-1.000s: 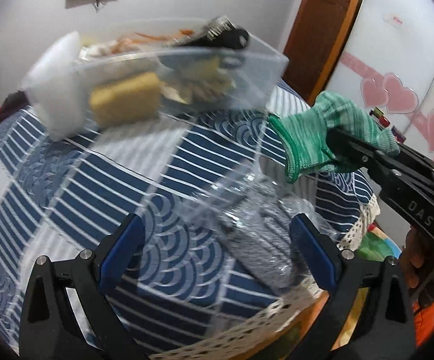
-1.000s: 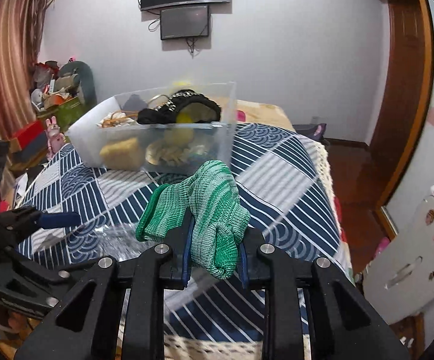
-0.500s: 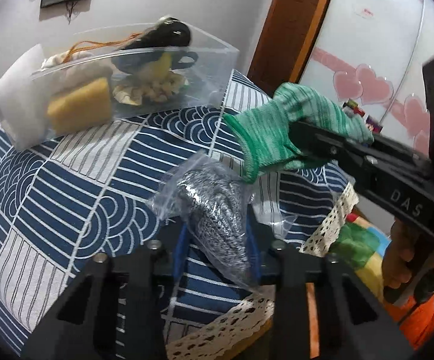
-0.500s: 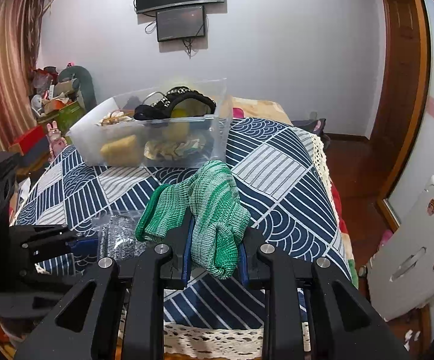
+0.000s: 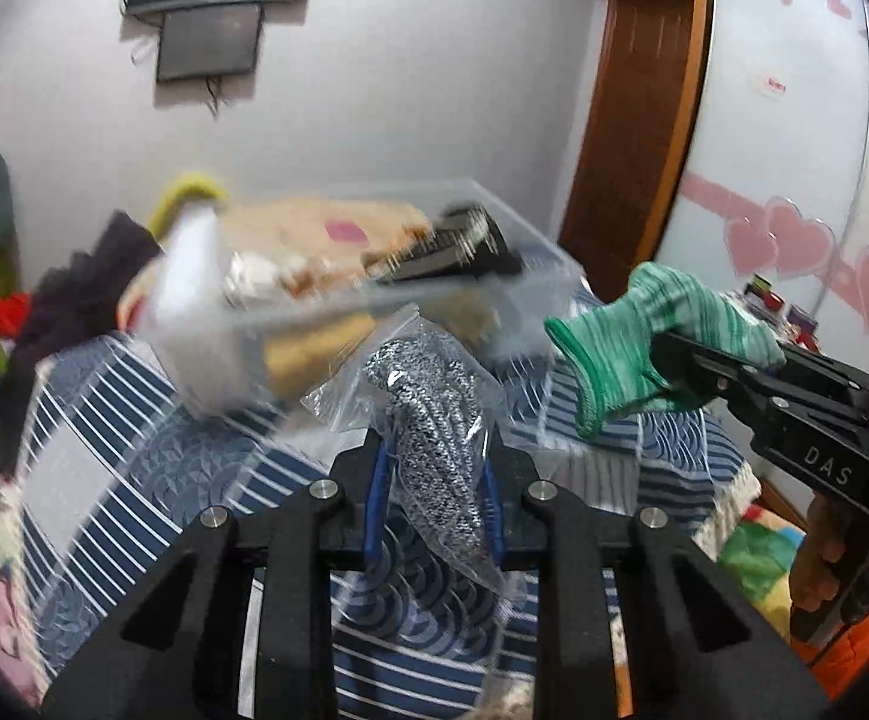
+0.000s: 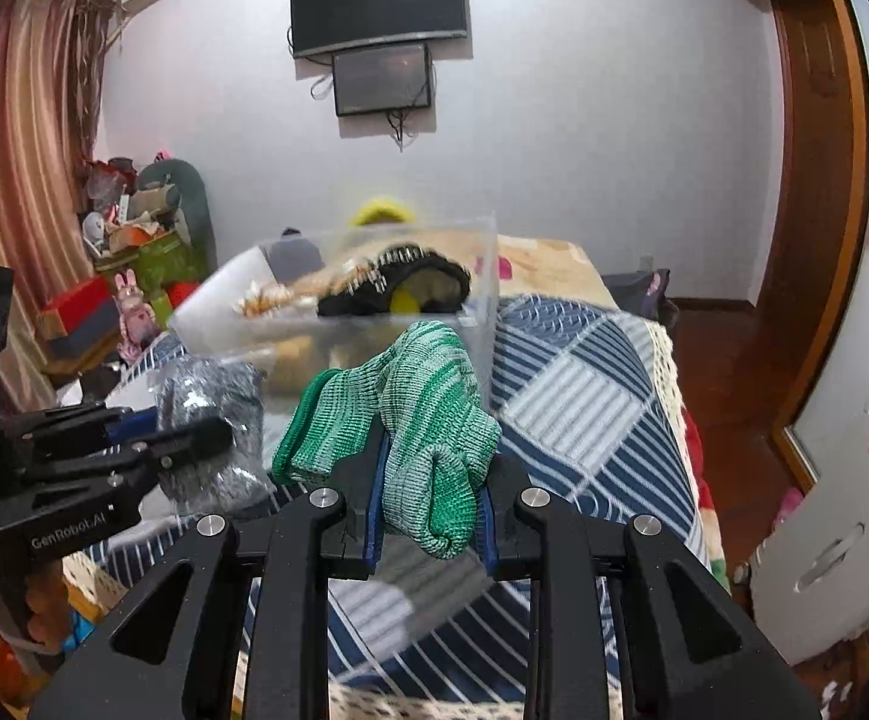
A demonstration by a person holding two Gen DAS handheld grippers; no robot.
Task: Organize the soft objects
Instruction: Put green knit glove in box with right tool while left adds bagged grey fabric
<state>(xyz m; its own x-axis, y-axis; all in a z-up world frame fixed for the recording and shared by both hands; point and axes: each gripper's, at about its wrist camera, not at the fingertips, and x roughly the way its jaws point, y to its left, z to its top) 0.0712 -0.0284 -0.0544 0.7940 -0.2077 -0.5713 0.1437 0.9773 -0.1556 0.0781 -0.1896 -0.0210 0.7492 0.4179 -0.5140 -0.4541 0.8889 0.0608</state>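
Note:
My left gripper (image 5: 432, 480) is shut on a clear plastic bag holding a grey speckled knit item (image 5: 434, 414) and holds it above the bed; it also shows in the right wrist view (image 6: 206, 420). My right gripper (image 6: 431, 498) is shut on a green knit glove (image 6: 416, 414), which also shows at the right of the left wrist view (image 5: 644, 348). A clear plastic bin (image 6: 338, 306) with several soft things, among them a black item and a yellow sponge, stands on the bed beyond both grippers (image 5: 326, 300).
The bed has a blue and white patterned cover (image 6: 584, 384) with a lace edge. A wooden door frame (image 6: 818, 180) is at the right. Cluttered boxes and toys (image 6: 134, 240) stand at the left by a curtain. A TV (image 6: 377, 6) hangs on the far wall.
My left gripper closed on the bagged grey knit item and lifted it off the bed toward the bin. My right gripper kept holding the green glove and rose a little.

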